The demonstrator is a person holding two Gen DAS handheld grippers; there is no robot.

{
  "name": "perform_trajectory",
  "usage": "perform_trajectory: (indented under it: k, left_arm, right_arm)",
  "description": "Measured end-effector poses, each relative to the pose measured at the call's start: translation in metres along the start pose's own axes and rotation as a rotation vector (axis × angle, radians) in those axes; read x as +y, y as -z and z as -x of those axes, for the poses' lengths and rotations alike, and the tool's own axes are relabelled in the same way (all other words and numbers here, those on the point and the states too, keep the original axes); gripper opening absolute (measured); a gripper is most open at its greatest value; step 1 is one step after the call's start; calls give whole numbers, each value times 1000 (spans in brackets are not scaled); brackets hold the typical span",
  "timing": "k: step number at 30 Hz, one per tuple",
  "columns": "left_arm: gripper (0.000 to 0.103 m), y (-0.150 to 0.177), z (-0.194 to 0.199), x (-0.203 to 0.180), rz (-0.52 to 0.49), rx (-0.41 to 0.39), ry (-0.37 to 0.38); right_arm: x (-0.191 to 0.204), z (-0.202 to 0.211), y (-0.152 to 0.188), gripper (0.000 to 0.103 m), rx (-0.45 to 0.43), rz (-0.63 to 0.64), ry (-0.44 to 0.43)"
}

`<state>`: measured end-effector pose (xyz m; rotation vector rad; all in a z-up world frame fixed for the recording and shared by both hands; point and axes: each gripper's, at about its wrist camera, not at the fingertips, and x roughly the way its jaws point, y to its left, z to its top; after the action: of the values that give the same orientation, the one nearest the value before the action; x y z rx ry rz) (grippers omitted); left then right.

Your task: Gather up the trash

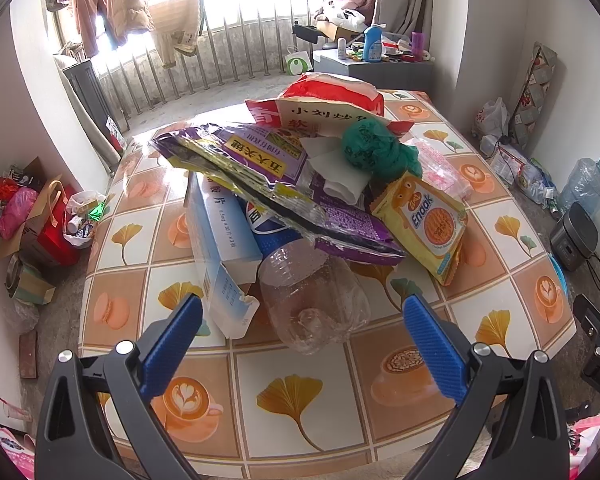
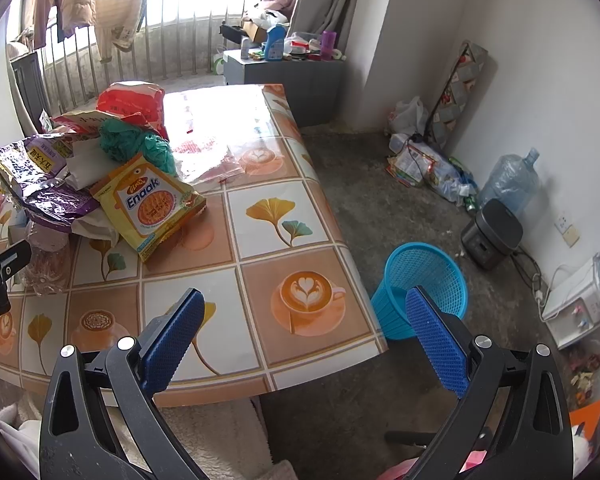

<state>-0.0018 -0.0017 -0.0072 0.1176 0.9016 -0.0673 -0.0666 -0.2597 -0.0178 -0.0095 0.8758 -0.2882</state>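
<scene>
Nothing was collected yet: my left gripper (image 1: 302, 312) and right gripper (image 2: 304, 308) both hung with jaws apart and empty, the trash pile (image 1: 300, 184) sat on the surface (image 2: 260, 220), the blue basket (image 2: 424, 280) looked empty.

Blue basket (image 2: 424, 280), yellow snack packet (image 2: 156, 204)

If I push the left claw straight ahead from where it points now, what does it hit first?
Most likely the clear plastic bottle, lying on the table with its base toward the open left claw. The torn blue-and-white carton sits just to its left; depth is hard to judge.
</scene>
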Motion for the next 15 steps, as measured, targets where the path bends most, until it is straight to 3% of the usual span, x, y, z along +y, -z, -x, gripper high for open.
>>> perform_trajectory:
  k: [15]
  left_arm:
    - [99,1,-1,-1,-1,1,0]
  right_arm:
    - [0,0,0,96,1,-3,-3]
